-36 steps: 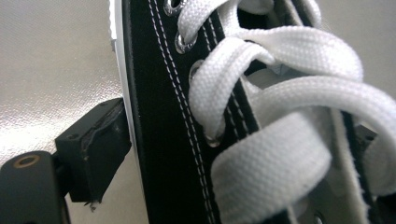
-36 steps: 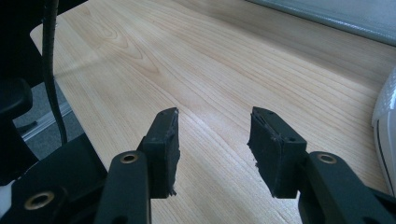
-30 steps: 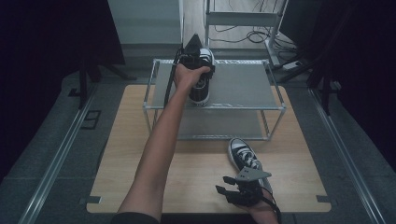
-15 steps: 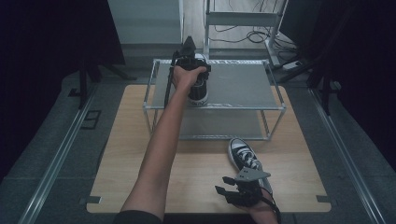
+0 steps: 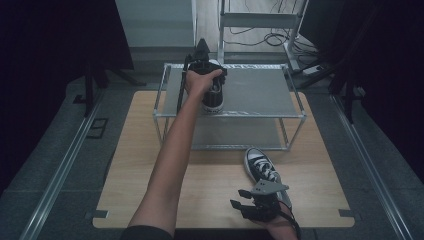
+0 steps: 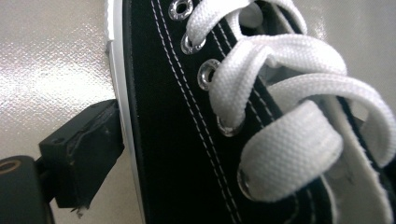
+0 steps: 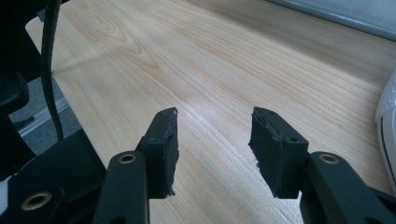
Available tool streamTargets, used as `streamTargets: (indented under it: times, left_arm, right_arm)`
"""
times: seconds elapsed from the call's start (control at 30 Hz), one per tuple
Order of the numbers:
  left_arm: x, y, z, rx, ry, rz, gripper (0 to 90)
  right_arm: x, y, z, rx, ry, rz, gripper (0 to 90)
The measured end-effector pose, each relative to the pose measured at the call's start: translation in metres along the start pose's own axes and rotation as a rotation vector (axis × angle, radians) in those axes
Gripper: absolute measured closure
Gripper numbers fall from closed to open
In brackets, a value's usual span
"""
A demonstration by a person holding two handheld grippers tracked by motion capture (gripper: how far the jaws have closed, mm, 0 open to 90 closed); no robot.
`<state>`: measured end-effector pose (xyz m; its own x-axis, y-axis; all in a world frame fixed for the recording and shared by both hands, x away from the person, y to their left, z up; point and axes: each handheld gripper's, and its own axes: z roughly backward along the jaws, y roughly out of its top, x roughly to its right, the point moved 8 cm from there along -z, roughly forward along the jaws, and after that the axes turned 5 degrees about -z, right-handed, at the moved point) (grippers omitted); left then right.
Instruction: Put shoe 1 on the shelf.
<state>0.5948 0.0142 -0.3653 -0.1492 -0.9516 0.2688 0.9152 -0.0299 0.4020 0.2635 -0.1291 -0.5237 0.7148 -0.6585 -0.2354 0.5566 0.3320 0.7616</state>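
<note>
So in the high view, upper middle of the frame, the left claw [image 5: 206, 67] is up on the top shelf of a metal rack [image 5: 260, 92], right at a black sneaker [image 5: 215, 95] with a white sole that sits flat on that shelf. Looks to me like shoes are getting moved off the desk [image 5: 150, 190] onto the rack, and this one's just been parked. The jaws have just been opening, so I'd call it letting go rather than gripping. Lower right of the same frame, the second sneaker [image 5: 260, 165] lies on the wood, toe pointing toward the rack, with the right claw [image 5: 245, 207] waiting just beside it near the bottom edge, probably lined up to take it next. Left gripper view: the shoe on the shelf fills most of the frame, white laces [image 6: 280, 107] and metal eyelets up close. One black pad [image 6: 84, 154] at lower left sits right against the white sole edge, and I can't tell whether it presses or only touches. Right gripper view: both pads [image 7: 161, 149] stand apart with nothing between them, just bare wood grain, and a sliver of white sole [image 7: 387, 135] at the right edge. Count: two sneakers, two claws, one rack with two shelves.
</note>
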Motion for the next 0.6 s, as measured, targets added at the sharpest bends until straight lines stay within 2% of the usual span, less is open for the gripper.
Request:
streamTargets:
  times: [0.07,0.27,0.43,0.47,0.6]
  left_arm:
    - [0.002,0.001,0.004,0.032,-0.01,-0.005,6.7]
    - [0.008,0.001,0.024,0.08,-0.055,-0.037,5.9]
    - [0.008,-0.006,0.043,0.147,-0.099,-0.098,9.5]
    - [0.008,-0.009,0.048,0.16,-0.114,-0.126,11.5]
    - [0.005,-0.021,0.063,0.205,-0.162,-0.195,14.6]
  right_arm:
    - [0.0,0.0,0.0,0.004,-0.002,-0.004,51.2]
    - [0.001,0.0,0.0,0.006,-0.004,-0.004,51.4]
    - [0.003,0.001,0.002,0.017,-0.015,-0.004,54.0]
    - [0.003,0.001,0.003,0.019,-0.015,-0.005,55.0]
    - [0.007,0.003,0.007,0.034,-0.022,-0.012,65.6]
